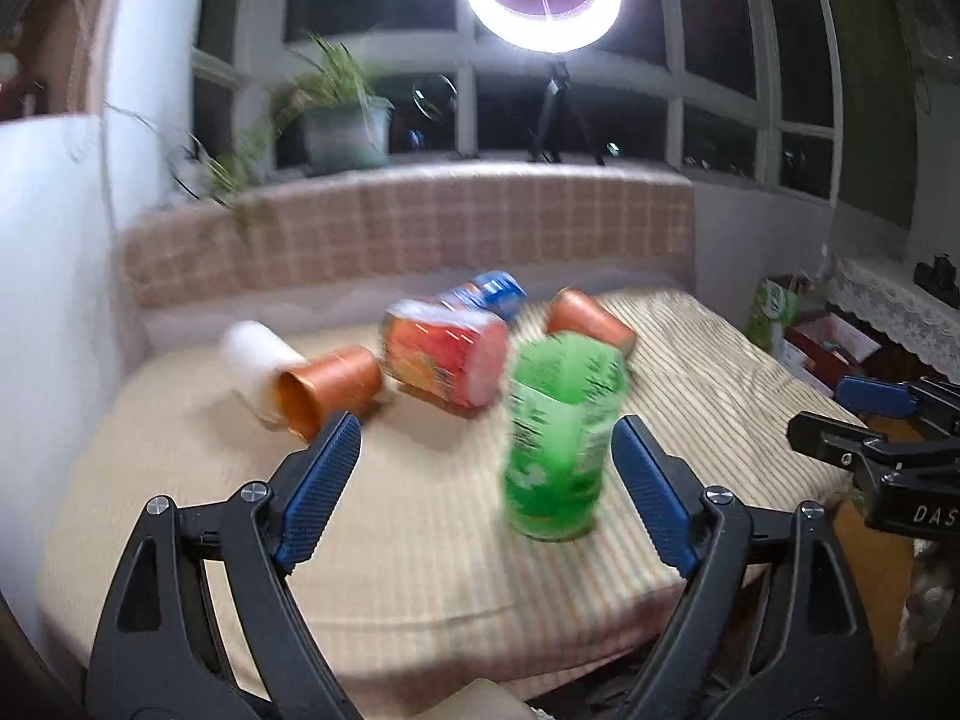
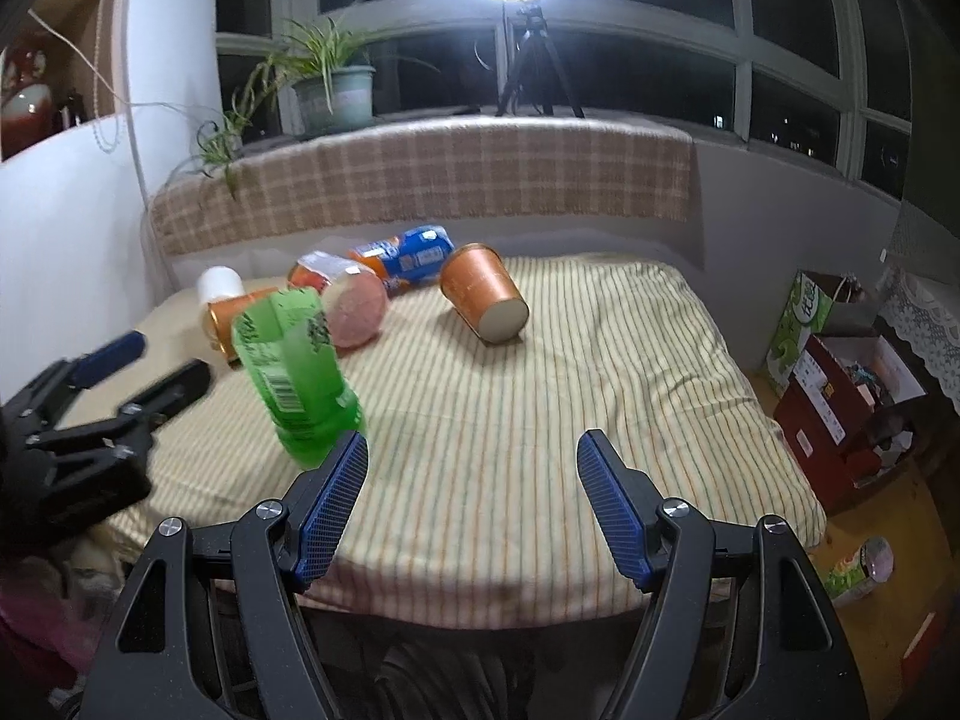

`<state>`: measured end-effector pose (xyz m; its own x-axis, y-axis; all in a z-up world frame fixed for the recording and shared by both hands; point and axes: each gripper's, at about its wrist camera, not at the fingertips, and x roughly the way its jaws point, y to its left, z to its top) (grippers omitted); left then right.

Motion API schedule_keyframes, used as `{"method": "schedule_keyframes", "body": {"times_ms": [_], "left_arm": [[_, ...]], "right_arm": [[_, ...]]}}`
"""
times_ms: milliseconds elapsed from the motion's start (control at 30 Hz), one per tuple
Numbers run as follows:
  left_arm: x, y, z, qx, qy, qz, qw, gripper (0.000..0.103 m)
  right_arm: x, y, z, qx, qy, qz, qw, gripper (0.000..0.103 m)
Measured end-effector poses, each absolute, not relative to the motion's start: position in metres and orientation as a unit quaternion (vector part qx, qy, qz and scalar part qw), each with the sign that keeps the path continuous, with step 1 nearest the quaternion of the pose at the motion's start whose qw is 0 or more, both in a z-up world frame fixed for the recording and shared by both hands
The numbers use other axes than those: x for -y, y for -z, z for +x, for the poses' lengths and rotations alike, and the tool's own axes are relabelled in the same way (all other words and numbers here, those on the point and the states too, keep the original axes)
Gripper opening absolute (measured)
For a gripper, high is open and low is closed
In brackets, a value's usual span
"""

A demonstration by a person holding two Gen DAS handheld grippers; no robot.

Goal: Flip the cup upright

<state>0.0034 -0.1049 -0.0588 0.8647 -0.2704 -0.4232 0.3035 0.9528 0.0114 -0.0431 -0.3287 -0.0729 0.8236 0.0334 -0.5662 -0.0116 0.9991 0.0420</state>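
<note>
Lying on its side at the far right of the striped table (image 2: 600, 360), orange cup (image 2: 483, 291) has its long axis tilted, base facing near-right, mouth far-left. Green cup (image 2: 294, 372) stands near-left. Left gripper (image 1: 486, 468) fingers spread, empty; right gripper (image 2: 473, 468) fingers spread, empty.

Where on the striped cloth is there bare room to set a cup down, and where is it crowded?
Bare: the right side of the striped cloth, from the tipped orange cup to the near edge, ahead of the right claw. Crowded: far left, where the green bottle, white cup, second orange cup and snack tubs cluster.
</note>
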Motion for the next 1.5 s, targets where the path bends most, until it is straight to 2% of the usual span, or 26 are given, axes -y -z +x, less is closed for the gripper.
{"method": "schedule_keyframes", "body": {"times_ms": [200, 267, 300, 367, 633, 967, 1500], "left_arm": [[0.076, 0.03, -0.019, -0.146, 0.093, 0.033, 0.984, 0.089], [0.069, 0.021, -0.025, -0.122, 0.078, 0.03, 0.989, 0.096], [0.067, 0.018, -0.027, -0.114, 0.074, 0.028, 0.99, 0.101], [0.061, 0.012, -0.029, -0.103, 0.069, 0.02, 0.992, 0.102], [0.05, 0.007, -0.021, -0.133, 0.066, -0.012, 0.989, 0.103], [0.048, 0.004, -0.024, -0.122, 0.053, -0.006, 0.991, 0.103], [0.048, 0.006, -0.028, -0.125, 0.054, 0.0, 0.991, 0.103]], "right_arm": [[0.32, 0.062, -0.052, -0.252, -0.007, 0.014, 0.968, 0.072], [0.318, 0.057, -0.053, -0.234, -0.006, 0.017, 0.972, 0.074], [0.317, 0.055, -0.054, -0.227, -0.006, 0.019, 0.974, 0.079], [0.316, 0.051, -0.054, -0.214, -0.006, 0.02, 0.977, 0.08], [0.31, 0.04, -0.053, -0.183, 0.002, 0.026, 0.983, 0.081], [0.303, 0.023, -0.056, -0.151, 0.007, 0.005, 0.989, 0.081], [0.301, 0.023, -0.057, -0.151, 0.008, 0.002, 0.989, 0.081]]}}
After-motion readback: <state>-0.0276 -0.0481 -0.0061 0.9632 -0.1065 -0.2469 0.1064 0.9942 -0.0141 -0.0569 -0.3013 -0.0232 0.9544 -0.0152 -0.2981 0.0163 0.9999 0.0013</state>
